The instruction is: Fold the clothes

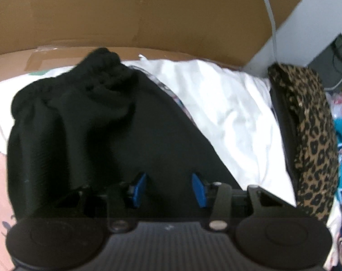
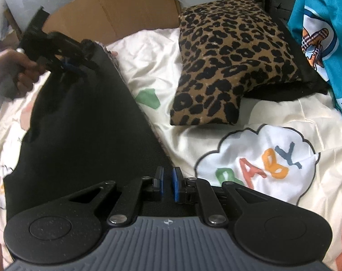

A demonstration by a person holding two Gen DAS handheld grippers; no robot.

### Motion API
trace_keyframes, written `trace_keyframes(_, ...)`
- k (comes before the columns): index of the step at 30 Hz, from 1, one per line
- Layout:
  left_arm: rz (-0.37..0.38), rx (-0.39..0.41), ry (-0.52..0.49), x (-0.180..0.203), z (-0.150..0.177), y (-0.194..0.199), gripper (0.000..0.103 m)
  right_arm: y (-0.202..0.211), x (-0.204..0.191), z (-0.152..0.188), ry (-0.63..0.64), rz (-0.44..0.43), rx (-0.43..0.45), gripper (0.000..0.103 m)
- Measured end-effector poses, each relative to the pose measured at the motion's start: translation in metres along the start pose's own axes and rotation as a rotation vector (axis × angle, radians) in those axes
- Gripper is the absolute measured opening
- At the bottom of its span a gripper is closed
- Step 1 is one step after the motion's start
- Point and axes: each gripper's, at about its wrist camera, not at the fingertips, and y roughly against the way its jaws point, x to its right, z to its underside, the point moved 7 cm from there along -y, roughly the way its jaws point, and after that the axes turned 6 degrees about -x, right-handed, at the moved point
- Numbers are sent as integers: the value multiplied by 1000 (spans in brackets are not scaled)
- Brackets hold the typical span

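Note:
A black garment (image 1: 107, 131) lies spread on a cream bedsheet (image 1: 227, 113), its far end bunched into gathers. My left gripper (image 1: 169, 187) hovers over the near part of the cloth. Its blue pads (image 1: 140, 187) stand apart and nothing is pinched between them. In the right wrist view the same black garment (image 2: 85, 124) runs from the far left down to my right gripper (image 2: 168, 181). That gripper's pads are almost together on the cloth's near corner. A hand (image 2: 12, 72) holds the left gripper (image 2: 67, 61) over the garment's far end.
A leopard-print cushion (image 2: 234, 61) lies on the bed to the right of the garment. A cardboard sheet (image 1: 148, 11) stands behind the bed. Teal printed fabric (image 2: 317, 33) hangs at the far right. The bedsheet (image 2: 261, 162) bears a "BABY" cloud print.

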Motion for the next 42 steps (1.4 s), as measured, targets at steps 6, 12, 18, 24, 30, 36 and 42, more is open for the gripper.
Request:
trace_keyframes(6, -10, 23, 51, -2, -14, -20, 48, -4, -12, -1, -16, -53, -13, 8)
trace_keyframes(12, -40, 81, 74, 0, -27, -22, 52, -22, -11, 14, -42, -46, -88, 8)
trace_keyframes(18, -40, 85, 126, 0, -31, -21, 55, -33, 3, 23, -69, -19, -114, 11)
trace_keyframes(24, -26, 79, 150, -10, -25, 0, 59, -33, 3, 25, -73, 5, -121, 10)
trace_keyframes(30, -61, 109, 138, -24, -14, 44, 63, -24, 9, 22, -71, 42, -123, 11)
trace_keyframes(36, -92, 172, 136, -44, -4, 97, 66, 1, 14, 14, -97, 52, -68, 26)
trace_keyframes(42, -74, 217, 152, -68, 12, 143, 66, 22, 14, 7, -114, 39, -15, 28)
